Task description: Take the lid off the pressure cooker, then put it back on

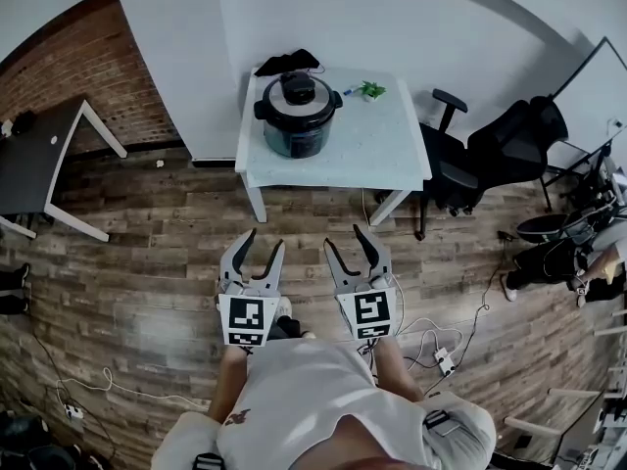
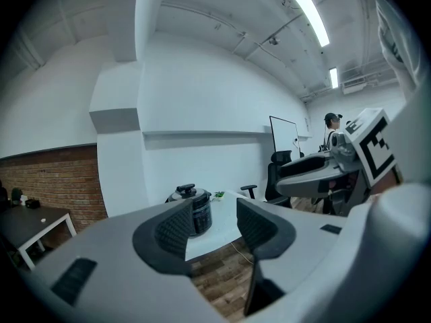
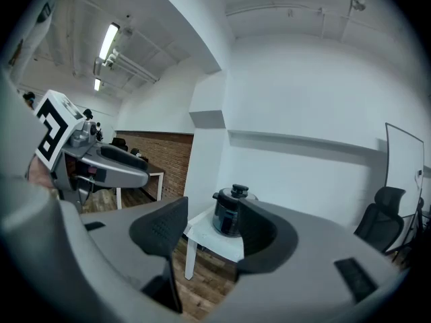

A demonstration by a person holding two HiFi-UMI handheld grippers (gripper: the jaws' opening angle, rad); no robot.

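A black pressure cooker (image 1: 297,116) with its lid (image 1: 297,88) on stands at the left part of a small white table (image 1: 392,145), far ahead of me. My left gripper (image 1: 259,245) and right gripper (image 1: 351,243) hang side by side over the wood floor, well short of the table. Both are open and hold nothing. In the left gripper view the cooker (image 2: 192,210) shows far off through the gap of my left gripper (image 2: 214,224). The right gripper view shows the cooker (image 3: 229,214) the same way beyond my right gripper (image 3: 212,231).
A small green item (image 1: 370,90) and a black object (image 1: 286,63) lie at the table's far side. Black office chairs (image 1: 490,155) stand to the right of the table. A dark desk (image 1: 39,160) is at the left. Cables (image 1: 441,346) trail over the floor.
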